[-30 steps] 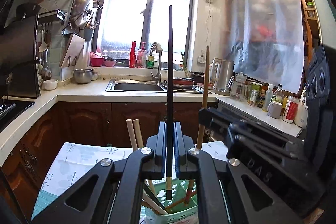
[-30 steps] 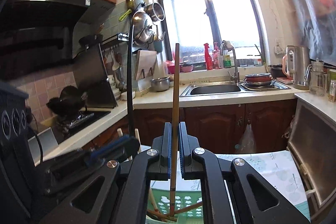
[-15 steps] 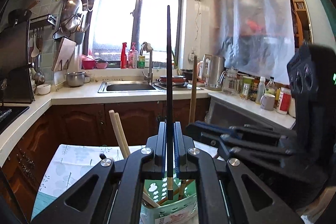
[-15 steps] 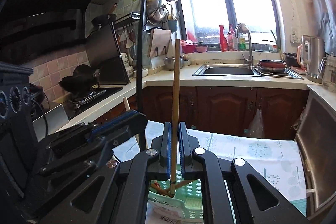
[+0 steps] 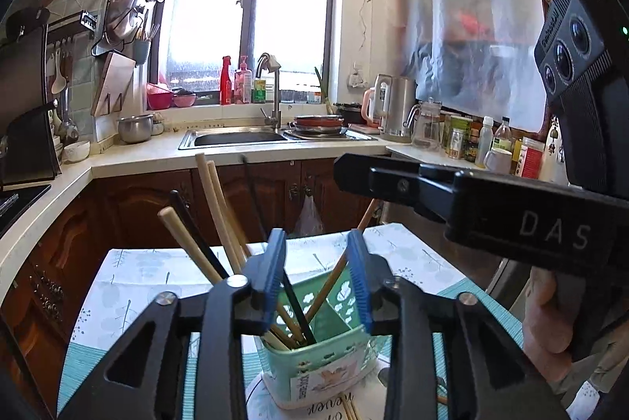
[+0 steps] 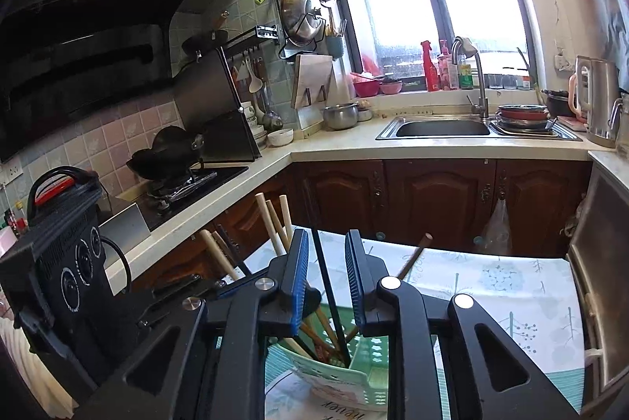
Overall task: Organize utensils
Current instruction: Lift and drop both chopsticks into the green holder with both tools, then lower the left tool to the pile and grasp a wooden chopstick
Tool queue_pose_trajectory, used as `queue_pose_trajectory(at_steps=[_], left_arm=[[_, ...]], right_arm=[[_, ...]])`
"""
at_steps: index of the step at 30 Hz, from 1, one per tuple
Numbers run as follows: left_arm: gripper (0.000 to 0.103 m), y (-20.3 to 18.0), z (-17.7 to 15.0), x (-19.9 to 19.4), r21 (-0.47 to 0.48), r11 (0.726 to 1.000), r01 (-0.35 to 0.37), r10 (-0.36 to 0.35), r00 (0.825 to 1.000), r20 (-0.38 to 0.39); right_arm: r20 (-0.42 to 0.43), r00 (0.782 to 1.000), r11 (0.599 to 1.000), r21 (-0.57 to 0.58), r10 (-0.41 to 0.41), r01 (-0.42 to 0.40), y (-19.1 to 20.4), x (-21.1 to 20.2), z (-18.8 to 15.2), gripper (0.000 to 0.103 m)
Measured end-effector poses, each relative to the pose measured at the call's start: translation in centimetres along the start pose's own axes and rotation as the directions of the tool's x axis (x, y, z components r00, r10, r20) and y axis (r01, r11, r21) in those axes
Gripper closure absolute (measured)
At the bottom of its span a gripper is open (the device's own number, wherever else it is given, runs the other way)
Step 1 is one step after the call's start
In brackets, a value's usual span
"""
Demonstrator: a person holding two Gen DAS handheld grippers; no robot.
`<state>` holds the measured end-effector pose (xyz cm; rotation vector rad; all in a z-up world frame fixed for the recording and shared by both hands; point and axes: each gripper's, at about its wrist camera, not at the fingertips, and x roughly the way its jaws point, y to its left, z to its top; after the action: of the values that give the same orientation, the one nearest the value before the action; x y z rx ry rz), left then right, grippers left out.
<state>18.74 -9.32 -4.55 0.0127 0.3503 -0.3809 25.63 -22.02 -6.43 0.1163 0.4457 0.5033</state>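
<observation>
A pale green perforated plastic utensil holder (image 5: 326, 365) stands on the table (image 5: 129, 286), which is covered by a white cloth printed with grey-blue trees, and it holds a bundle of chopsticks leaning outward: pale wooden ones (image 5: 214, 207) toward ten o'clock, a thin black chopstick (image 5: 297, 310) near the middle, and a brown bamboo chopstick (image 5: 334, 282) tipping toward one o'clock. The holder's front label is too small to read; the right gripper's body, seen from the left wrist, bears the letters "DAS". A second ago each gripper pinched one upright stick above the holder; both sticks now stand inside it. The left gripper (image 5: 317, 278) is opening its jaws, moderately apart, gripping nothing. The right gripper (image 6: 325, 282) is opening too, narrower, the black chopstick (image 6: 330, 298) loose between its jaws.
</observation>
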Motion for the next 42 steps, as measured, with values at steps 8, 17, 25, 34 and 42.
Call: queue_pose_trajectory(at_steps=[8, 17, 25, 34, 42], left_arm=[[0.041, -1.4, -0.9, -2.4, 0.077, 0.997, -0.025, 0.033, 0.994, -0.101], [0.03, -0.3, -3.9, -5.7, 0.031, 0.999, -0.039, 0.048, 0.922, -0.385], [0.047, 2.2, -8.9, -5.3, -0.164, 0.985, -0.049, -0.06, 0.796, -0.603], [0.08, 1.9, -13.9, -1.7, -0.327, 0.945, -0.015, -0.233, 0.67, -0.705], [0.088, 0.6, -14.5, 2.8, -0.306, 0.952, -0.015, -0.242, 0.576, -0.781]], right_arm=[[-0.03, 1.0, 1.0, 0.018, -0.009, 0.009, 1.1, -1.4, -0.7, 0.081], [-0.232, 0.971, 0.989, 0.123, -0.047, 0.077, 2.0, -5.1, -6.7, 0.073], [-0.509, 0.86, 0.916, 0.323, -0.046, 0.24, 0.8, -6.4, -17.2, 0.073], [-0.587, 0.809, 0.895, 0.369, 0.015, 0.251, 1.4, -6.3, -22.9, 0.073], [-0.586, 0.809, 0.883, 0.401, 0.043, 0.243, 1.4, -6.2, -24.2, 0.073]])
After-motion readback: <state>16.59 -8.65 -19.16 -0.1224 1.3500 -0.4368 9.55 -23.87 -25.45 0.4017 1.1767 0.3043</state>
